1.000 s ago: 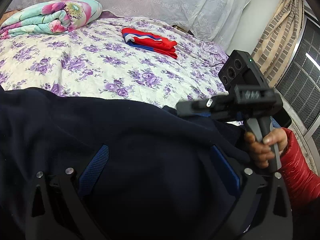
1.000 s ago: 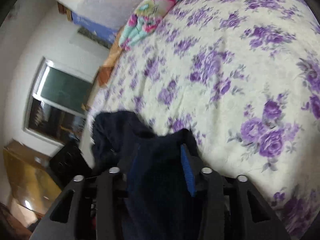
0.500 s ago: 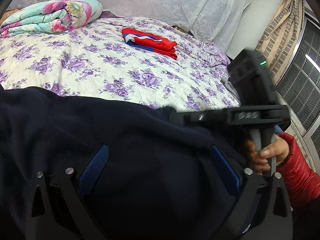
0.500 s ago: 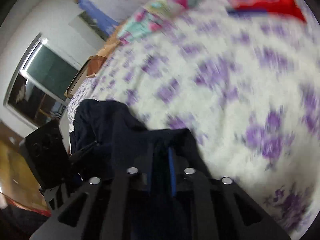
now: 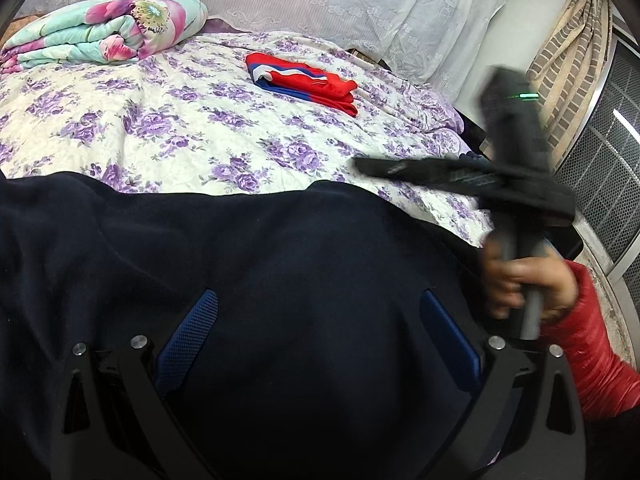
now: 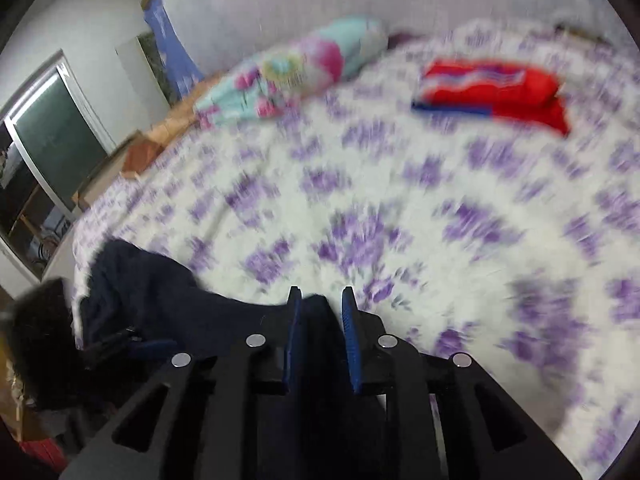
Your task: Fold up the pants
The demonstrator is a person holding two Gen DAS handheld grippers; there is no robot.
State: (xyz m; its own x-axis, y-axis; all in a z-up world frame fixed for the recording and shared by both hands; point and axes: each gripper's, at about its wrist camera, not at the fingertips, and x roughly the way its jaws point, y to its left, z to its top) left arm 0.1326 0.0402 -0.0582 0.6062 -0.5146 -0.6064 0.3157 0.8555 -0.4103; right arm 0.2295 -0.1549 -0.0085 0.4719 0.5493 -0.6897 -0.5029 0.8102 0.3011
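Note:
Dark navy pants (image 5: 256, 280) lie bunched at the near edge of the bed and fill the lower left wrist view. My left gripper (image 5: 316, 320) stands wide open with the cloth draped between its blue pads (image 5: 188, 340). My right gripper (image 6: 320, 308) has its pads close together, pinched on an edge of the pants (image 6: 160, 304), which trail off to its left. In the left wrist view the right gripper's body (image 5: 516, 168) is blurred at the right, held by a hand in a red sleeve.
A folded red, white and blue garment (image 5: 304, 82) lies mid-bed, also in the right wrist view (image 6: 492, 92). A rolled floral quilt (image 5: 104, 32) sits at the head, left. The flowered bedsheet (image 5: 180, 132) spreads between. A curtain and window grille (image 5: 600, 120) stand at the right.
My right gripper has closed down on the pants edge and swung, tilting up and to the right; its view is blurred from motion. My left gripper has stayed still and open.

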